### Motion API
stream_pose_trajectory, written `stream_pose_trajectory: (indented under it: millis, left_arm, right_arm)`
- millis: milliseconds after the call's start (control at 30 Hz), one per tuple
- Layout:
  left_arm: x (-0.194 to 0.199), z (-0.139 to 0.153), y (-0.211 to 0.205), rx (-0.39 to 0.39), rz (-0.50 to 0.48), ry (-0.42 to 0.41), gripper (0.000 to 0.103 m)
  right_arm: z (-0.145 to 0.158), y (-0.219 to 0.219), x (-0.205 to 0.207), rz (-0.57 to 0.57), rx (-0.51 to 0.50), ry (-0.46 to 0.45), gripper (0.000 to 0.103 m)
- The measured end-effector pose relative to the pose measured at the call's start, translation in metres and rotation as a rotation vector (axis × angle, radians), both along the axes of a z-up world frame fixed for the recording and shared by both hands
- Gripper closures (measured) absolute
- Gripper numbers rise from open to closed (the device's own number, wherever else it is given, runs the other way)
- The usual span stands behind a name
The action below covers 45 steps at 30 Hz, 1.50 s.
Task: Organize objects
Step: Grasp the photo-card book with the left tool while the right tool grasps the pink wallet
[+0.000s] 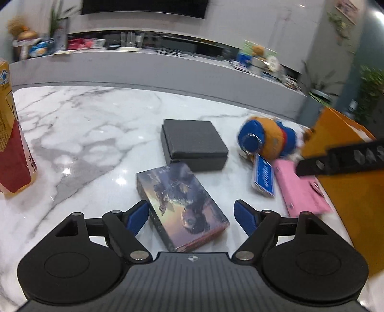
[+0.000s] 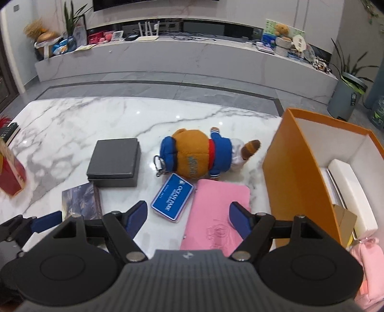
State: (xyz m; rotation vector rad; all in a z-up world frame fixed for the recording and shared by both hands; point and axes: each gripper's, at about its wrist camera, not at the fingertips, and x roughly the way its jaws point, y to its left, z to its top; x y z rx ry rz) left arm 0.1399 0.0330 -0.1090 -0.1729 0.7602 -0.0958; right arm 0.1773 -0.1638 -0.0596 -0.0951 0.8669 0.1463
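Setting: a home living room is showing.
Wall: a dark TV screen (image 2: 156, 4) is hanging above a long low marble console (image 2: 182, 60).
Console top: a router (image 2: 147, 36), teddy bear (image 2: 282, 31) and clutter are sitting there.
Greenery: potted plants (image 2: 348, 79) are standing at the corners.
Work surface: a white marble table (image 2: 72, 124) is filling the foreground.

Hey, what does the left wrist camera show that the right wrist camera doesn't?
Only the left wrist view shows the picture box's whole printed lid, lying between the left gripper's open jaws. Only the right wrist view looks inside the orange box, where a white case sits. Both show the black box, the plush toy, the blue tag and the pink pouch.
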Motion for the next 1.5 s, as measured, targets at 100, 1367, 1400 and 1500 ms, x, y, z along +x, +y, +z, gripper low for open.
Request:
stream_pose_trajectory:
  millis: [100,1367,1400,1500]
  left_arm:
    - [0.008,-0.006,-0.004,0.046,0.038,0.007,0.011]
    - [-0.047,-0.002,0.046,0.196,-0.35,0.064,0.034]
    - [-0.048,-0.002,0.046,0.193,-0.353,0.066,0.033]
    - [-0.051,-0.002,0.045,0.188,-0.368,0.059,0.025]
  right_arm:
    - [-0.004,-0.003,0.0,-0.008,-0.017,0.003,0.027]
    - [-0.044,0.004,-0.015,0.051,0.014,0.425,0.023]
    - [-0.044,0.01,-0.018,0.073,-0.007,0.423,0.023]
    - [-0.044,0.017,-0.017,0.099,-0.056,0.392,0.022]
